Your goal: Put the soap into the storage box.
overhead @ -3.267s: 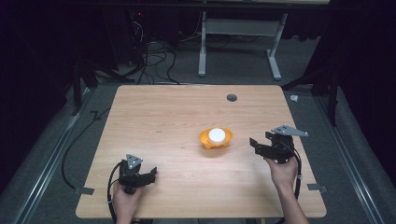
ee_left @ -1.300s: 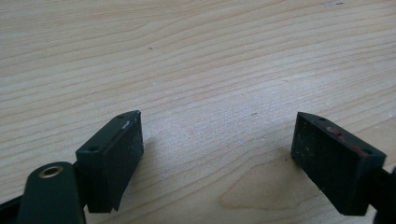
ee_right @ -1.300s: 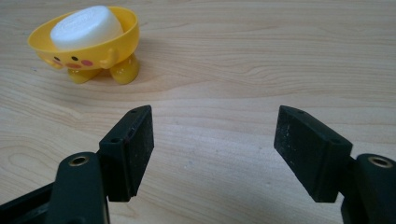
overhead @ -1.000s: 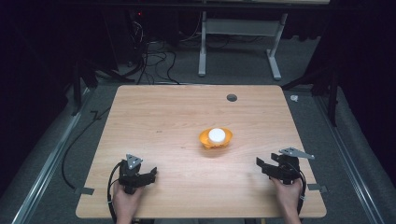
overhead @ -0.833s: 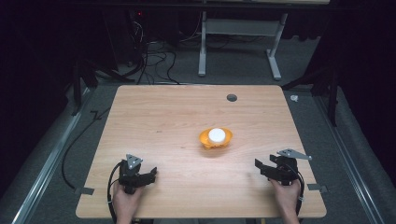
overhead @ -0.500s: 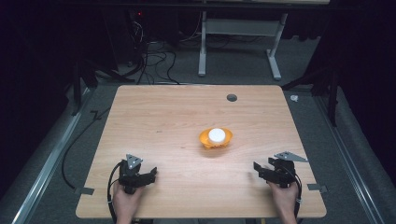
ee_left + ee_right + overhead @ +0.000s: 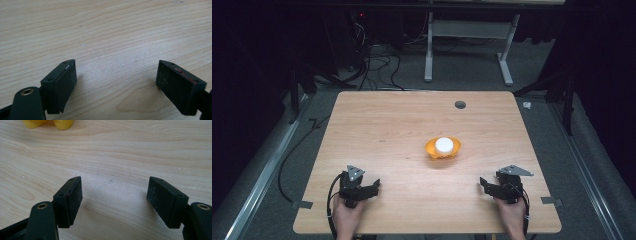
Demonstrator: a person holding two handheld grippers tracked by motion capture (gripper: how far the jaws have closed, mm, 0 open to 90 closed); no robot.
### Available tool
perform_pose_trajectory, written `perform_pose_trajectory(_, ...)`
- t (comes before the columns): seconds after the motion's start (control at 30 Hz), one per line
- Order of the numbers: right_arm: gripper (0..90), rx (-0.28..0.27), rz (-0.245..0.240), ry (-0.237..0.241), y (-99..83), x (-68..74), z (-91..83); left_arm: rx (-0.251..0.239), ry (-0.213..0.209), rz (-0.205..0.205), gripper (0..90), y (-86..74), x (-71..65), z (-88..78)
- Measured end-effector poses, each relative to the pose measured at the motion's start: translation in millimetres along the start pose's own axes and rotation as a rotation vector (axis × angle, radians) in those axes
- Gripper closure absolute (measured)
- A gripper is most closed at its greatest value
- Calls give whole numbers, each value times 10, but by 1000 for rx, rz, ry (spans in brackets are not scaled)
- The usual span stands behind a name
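— Where are we?
— On the desk (image 7: 387,130) the orange bowl (image 7: 430,150) sits mid-way, with a white round piece (image 7: 444,145) in it. I judge the placing done; both hands rest at the near edge.
— And each gripper?
— My left gripper (image 7: 374,186) and right gripper (image 7: 482,182) stand parted, holding nothing. Any next move means reaching forward to the bowl
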State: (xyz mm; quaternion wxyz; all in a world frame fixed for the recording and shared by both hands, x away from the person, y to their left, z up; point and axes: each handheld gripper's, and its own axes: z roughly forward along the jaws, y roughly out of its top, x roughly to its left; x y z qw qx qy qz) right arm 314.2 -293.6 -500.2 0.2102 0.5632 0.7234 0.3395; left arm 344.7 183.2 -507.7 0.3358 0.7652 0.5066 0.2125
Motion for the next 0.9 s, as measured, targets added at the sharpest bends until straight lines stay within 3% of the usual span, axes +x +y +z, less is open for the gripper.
perform_pose_trajectory(0.2, 290, -3, -15, -13, -1, 30, 15, 0, 0, 0, 174, 0, 0, 0)
perform_pose_trajectory(0.37, 260, 17, -78, -53, 4, 102, 41, 0, 0, 0, 174, 0, 0, 0)
perform_pose_trajectory(0.9, 237, 23, -87, -37, 8, 105, 48, 0, 0, -1, 174, 0, 0, 0)
